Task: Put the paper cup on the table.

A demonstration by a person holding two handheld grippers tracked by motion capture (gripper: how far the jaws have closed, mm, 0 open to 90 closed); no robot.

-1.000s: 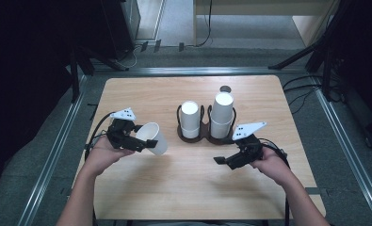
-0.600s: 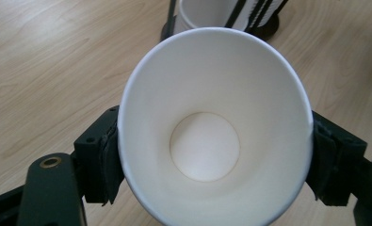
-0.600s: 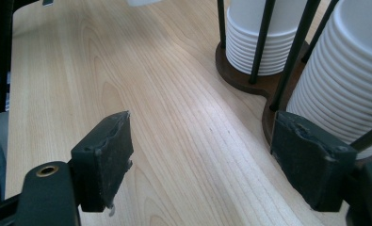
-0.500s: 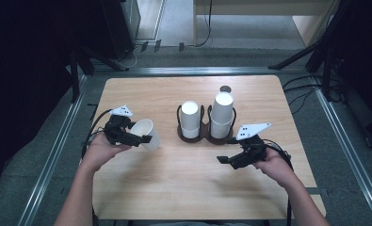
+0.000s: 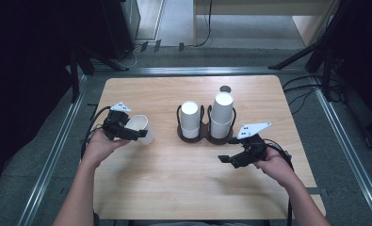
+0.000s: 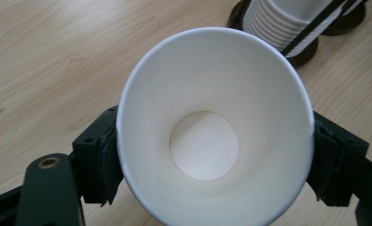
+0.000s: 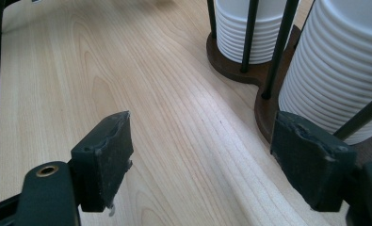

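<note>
We count two grippers, one loose paper cup, two stacks of cups and one holder, and we place everything against that holder [image 5: 207, 134], a dark wooden figure-eight base with thin black wire uprights. Nearest us and to its right, the right gripper [image 5: 227, 159] hangs just above the pale wood-grain table [image 5: 165, 188], its two black jaws spread wide with nothing between them; their rubber pads [image 7: 106, 157] look worn and ragged at the edges. Left of the holder and well apart from it, the left gripper [image 5: 137, 134] is clamped on the single white paper cup [image 5: 141, 129], a smooth tapered cone with a flat round bottom, lying on its side with its mouth toward that gripper's camera; the cup's lower rim is cut off in the left gripper view. In the holder stand the shorter stack [image 5: 190, 118] and the taller stack [image 5: 222, 114], ribbed by their nested rims. Beyond the holder, a small dark round spot [image 5: 225, 89] on the table is too small to identify.
</note>
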